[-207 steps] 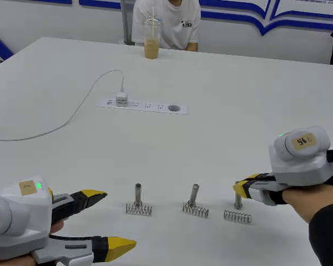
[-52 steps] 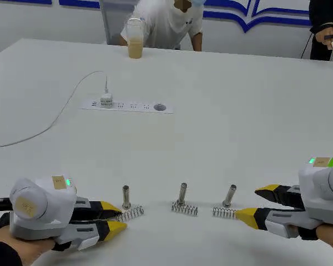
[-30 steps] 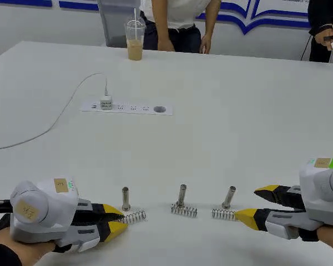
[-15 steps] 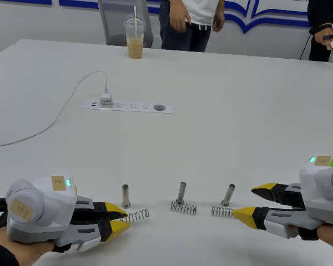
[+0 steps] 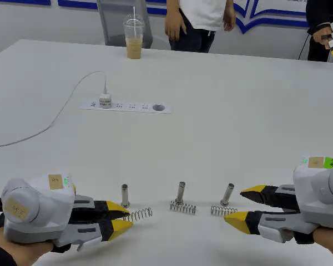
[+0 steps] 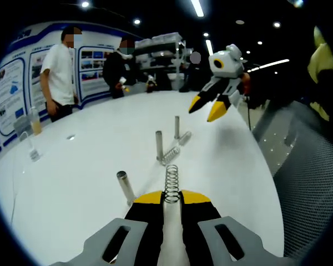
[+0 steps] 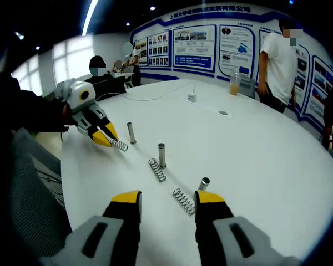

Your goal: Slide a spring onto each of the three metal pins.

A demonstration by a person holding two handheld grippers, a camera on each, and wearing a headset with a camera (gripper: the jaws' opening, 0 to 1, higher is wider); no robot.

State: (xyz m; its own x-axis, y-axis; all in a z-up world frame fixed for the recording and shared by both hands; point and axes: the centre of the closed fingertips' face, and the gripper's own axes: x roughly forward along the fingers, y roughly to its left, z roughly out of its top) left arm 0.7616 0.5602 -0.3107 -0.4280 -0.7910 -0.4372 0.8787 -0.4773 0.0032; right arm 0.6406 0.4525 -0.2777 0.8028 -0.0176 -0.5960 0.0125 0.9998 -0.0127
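Nearing the rightmost spring (image 5: 223,210), the right claw (image 5: 235,205) has moved in.

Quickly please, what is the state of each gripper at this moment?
Left gripper: closed on one end of a spring.
Right gripper: open, holding nothing.

Three short steel pins stand in a row between the two grippers: left pin (image 5: 124,195), middle pin (image 5: 180,192), right pin (image 5: 227,194). The held spring (image 5: 139,214) juts from the left gripper's (image 5: 122,217) pinched tips, just beside the left pin. The middle spring (image 5: 182,208) and right spring (image 5: 223,210) lie flat at their pins' feet, the latter just ahead of the right gripper's (image 5: 241,205) parted jaws.
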